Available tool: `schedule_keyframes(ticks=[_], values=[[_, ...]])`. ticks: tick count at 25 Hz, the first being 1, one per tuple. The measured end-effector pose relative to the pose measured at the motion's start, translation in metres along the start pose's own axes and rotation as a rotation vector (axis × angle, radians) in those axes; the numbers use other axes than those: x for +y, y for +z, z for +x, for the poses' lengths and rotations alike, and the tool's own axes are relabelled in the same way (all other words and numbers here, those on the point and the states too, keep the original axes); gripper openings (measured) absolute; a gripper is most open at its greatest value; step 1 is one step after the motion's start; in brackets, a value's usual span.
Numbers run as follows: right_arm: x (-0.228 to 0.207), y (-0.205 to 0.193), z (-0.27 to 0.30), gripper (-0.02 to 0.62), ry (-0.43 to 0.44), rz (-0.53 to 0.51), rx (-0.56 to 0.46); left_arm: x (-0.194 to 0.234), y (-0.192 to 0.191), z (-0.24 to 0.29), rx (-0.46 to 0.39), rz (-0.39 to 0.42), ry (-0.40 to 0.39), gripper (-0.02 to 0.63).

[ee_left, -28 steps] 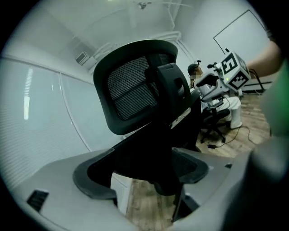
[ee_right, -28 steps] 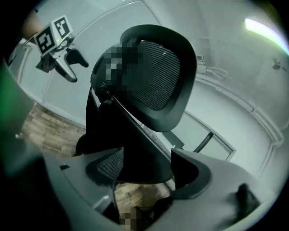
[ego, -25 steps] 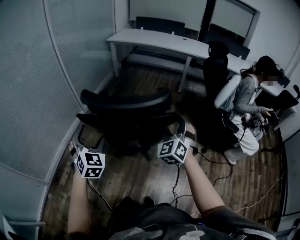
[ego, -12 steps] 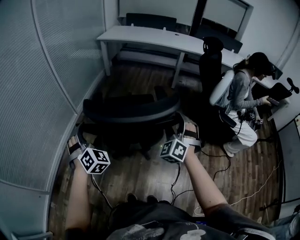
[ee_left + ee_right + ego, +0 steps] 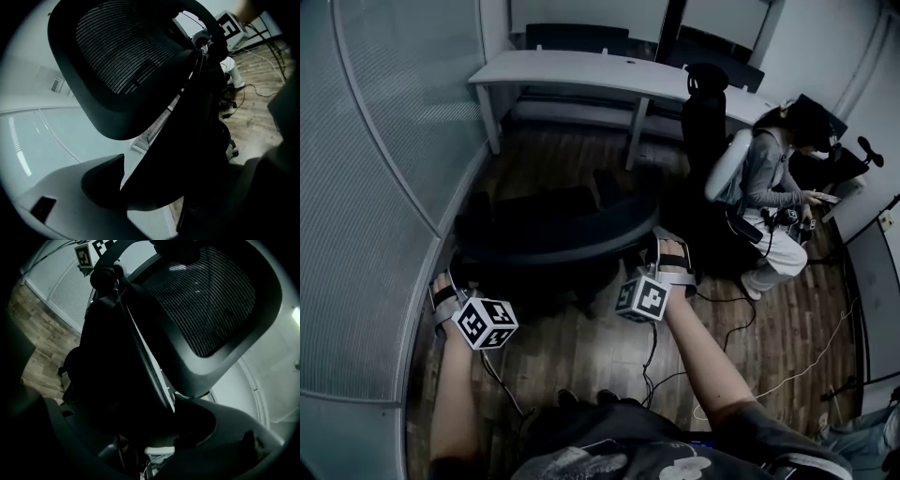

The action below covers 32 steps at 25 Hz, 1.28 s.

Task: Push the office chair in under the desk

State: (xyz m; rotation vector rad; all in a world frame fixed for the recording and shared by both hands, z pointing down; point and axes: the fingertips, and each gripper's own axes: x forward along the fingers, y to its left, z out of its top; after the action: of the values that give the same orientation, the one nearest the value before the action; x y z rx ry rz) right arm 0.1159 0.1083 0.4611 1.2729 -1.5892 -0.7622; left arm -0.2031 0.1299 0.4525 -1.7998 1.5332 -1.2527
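Left tool (image 5: 450,281) and right tool (image 5: 667,255) clamp the chair (image 5: 553,230) back's 9 and 3 o'clock ends; table (image 5: 572,67) at 12 o'clock.

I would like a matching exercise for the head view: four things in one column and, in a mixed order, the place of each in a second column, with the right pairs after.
Things:
1. office chair
2. desk
3. seated person
4. left gripper

Places:
a. right side of the room
b. at the left end of the chair's back
c. far end, along the wall
d. middle of the floor, short of the desk

Pairs: 1-d, 2-c, 3-a, 4-b
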Motion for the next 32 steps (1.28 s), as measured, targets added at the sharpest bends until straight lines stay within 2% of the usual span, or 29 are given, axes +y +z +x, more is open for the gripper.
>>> schedule_keyframes(ticks=[5,11,15,26,32], values=[[-0.010,0.006,0.005,0.280,-0.007,0.002,-0.002,0.006,-0.001,0.006,-0.005,0.054,-0.028,0.310],[-0.008,0.013,0.008,0.262,-0.021,-0.022,-0.040,0.010,-0.004,0.016,-0.040,0.078,-0.050,0.305],[-0.010,0.022,0.013,0.261,-0.022,-0.007,-0.016,0.021,-0.006,0.025,-0.055,0.094,-0.061,0.302],[-0.006,0.040,0.060,0.258,-0.025,0.000,0.002,0.039,-0.014,0.087,-0.090,0.121,-0.087,0.302],[-0.017,0.065,0.090,0.255,-0.055,-0.001,0.002,0.070,-0.015,0.138,-0.102,0.144,-0.120,0.302]])
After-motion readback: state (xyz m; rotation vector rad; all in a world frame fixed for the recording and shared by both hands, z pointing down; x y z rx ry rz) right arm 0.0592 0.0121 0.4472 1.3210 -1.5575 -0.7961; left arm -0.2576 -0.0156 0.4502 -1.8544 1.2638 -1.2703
